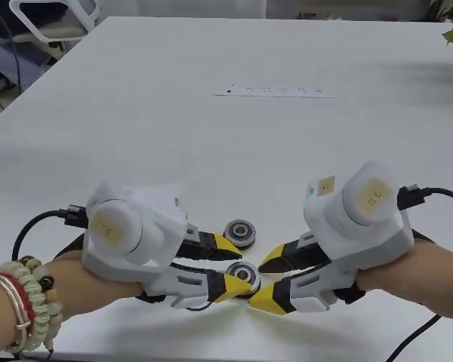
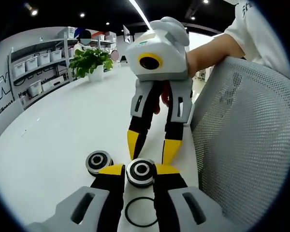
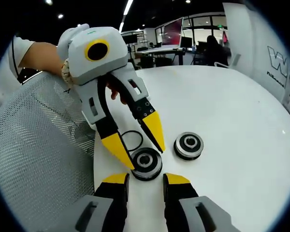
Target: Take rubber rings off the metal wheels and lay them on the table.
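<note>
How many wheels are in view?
2. Near wheel sits between the left gripper's jaws; far wheel lies free on the table just beyond it. Part of the table is covered, so more could hide.

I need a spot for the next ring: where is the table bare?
Free: the wide stretch between the far wheel and the white strip, and beyond it. Crowded: between the left gripper and right gripper, around the near wheel and the loose ring.
</note>
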The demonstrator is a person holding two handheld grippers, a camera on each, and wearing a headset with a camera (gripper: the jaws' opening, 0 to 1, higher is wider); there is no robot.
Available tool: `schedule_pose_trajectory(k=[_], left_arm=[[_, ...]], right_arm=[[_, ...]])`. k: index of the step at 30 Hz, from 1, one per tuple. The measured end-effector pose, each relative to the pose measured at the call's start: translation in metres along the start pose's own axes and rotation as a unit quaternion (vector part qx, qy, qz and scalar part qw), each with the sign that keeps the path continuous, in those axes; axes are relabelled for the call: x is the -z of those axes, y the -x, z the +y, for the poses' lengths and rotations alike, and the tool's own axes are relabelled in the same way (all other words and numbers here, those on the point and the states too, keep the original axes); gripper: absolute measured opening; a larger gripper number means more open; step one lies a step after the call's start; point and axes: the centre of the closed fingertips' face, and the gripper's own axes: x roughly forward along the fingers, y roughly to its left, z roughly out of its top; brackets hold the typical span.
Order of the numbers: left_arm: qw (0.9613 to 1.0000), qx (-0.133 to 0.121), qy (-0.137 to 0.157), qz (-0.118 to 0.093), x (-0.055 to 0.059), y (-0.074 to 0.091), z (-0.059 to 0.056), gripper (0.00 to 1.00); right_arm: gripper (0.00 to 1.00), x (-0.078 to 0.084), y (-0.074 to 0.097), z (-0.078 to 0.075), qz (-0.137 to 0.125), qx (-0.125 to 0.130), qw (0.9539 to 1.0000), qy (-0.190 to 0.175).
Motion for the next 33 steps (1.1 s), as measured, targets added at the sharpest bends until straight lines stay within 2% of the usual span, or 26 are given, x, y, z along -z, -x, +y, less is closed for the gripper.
schedule_pose_trajectory(k=[4, 6, 8, 16, 23, 33], left_arm=[[0.9999, 0.001, 0.011, -0.005, 0.0015, 0.0, 0.0001, 0.17], [0.9999, 0.003, -0.005, -0.01, 0.0007, 0.0, -0.0018, 0.16], [0.9997, 0.012, 0.014, -0.014, 0.0014, -0.0004, -0.0053, 0.12], [0.9994, 0.005, 0.022, -0.025, 0.0011, -0.0014, -0.0034, 0.08], [0.9994, 0.005, 0.019, -0.027, 0.0047, -0.0003, -0.0028, 0.08], [0.9993, 0.006, 0.022, -0.03, 0.0042, -0.0004, -0.0025, 0.08]], right_arm=[[0.24, 0.0, -0.0006, -0.0006, -0.001, 0.001, 1.0, 0.003], [0.23, 0.0005, -0.0005, -0.0009, 0.0, 0.002, 1.0, 0.006], [0.22, 0.0003, -0.0005, -0.0012, -0.001, 0.002, 1.0, 0.006], [0.2, 0.0007, -0.0009, 0.0, -0.002, -0.001, 1.0, 0.009], [0.18, 0.0002, -0.0003, 0.0003, -0.002, -0.001, 0.9999, 0.014], [0.16, -0.0001, 0.001, -0.0001, 0.001, 0.0, 0.9999, 0.014]])
